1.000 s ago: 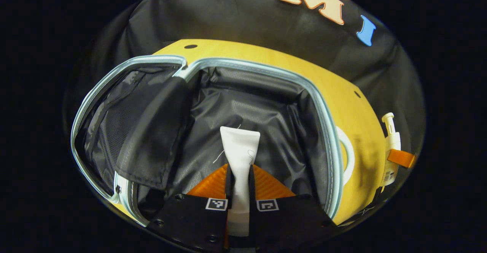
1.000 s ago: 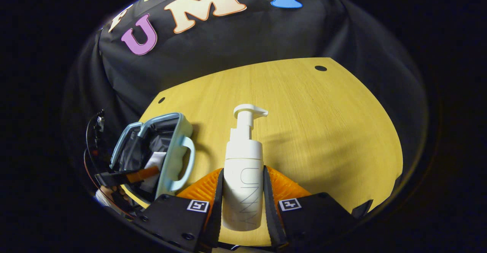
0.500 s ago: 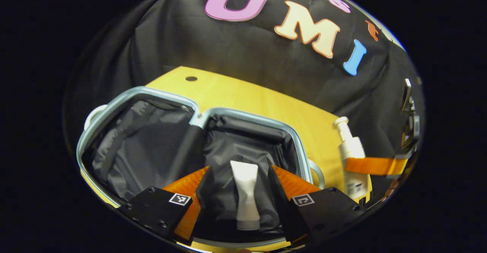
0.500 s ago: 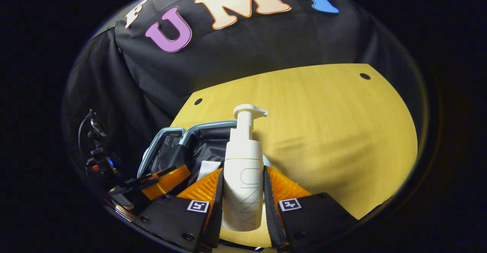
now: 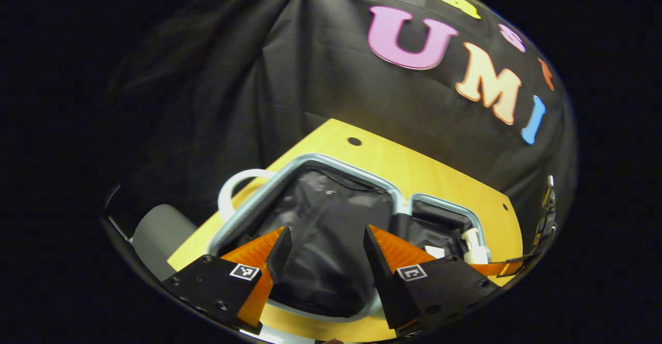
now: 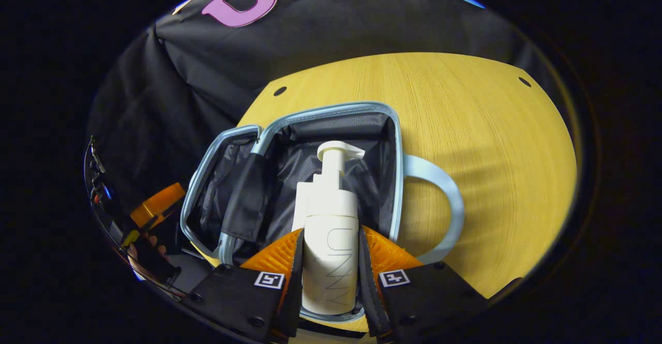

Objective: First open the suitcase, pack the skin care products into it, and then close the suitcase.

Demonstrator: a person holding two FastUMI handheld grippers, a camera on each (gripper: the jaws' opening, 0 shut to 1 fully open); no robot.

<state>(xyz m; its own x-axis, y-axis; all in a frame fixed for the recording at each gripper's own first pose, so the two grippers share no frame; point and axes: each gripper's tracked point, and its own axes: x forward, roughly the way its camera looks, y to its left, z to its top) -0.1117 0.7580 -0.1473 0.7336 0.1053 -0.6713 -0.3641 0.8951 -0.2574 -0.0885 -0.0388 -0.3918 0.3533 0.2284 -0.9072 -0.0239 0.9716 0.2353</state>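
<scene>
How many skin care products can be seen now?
2: a pump bottle held in the right hand-held gripper above the open suitcase, and a tube inside it. Others may be hidden.

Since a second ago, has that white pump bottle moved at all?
Yes. Held by the right gripper, the pump bottle was over bare table beside the suitcase; now it hangs over the open suitcase's dark lining.

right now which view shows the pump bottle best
The right gripper view. There the pump bottle fills the centre, upright between the right gripper's jaws, pump head to base, above the open suitcase. In the left gripper view just a bit of its white top peeks out at the suitcase's far end.
</scene>
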